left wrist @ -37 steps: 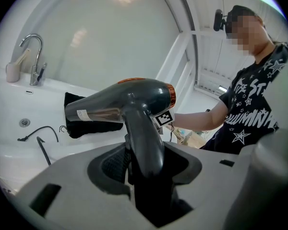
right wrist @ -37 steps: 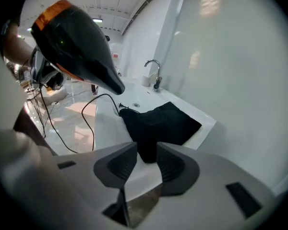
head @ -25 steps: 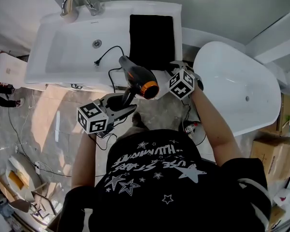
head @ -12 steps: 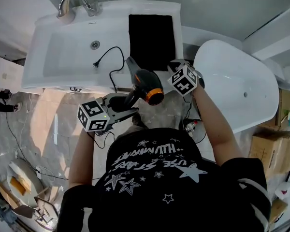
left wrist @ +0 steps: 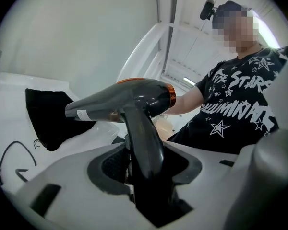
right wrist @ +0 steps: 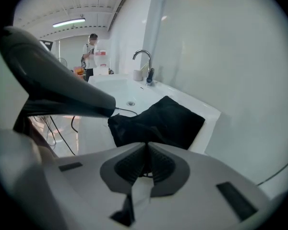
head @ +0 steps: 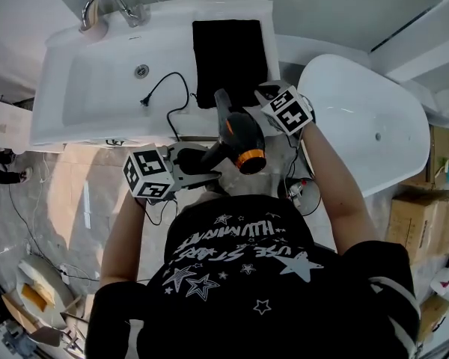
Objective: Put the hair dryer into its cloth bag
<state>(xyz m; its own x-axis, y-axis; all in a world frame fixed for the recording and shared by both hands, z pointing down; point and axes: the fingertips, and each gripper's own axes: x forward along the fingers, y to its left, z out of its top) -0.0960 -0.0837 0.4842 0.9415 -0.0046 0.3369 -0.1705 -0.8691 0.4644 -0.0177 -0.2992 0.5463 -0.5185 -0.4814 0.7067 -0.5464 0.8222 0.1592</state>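
Left gripper (head: 209,161) level on hair dryer (head: 239,129)

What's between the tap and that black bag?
Head view: the sink basin, its drain and the dryer's cord with its plug.

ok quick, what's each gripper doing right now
left gripper: closed on the handle of the hair dryer.
right gripper: jaws have just been closing, now shut on the near edge of the cloth bag.
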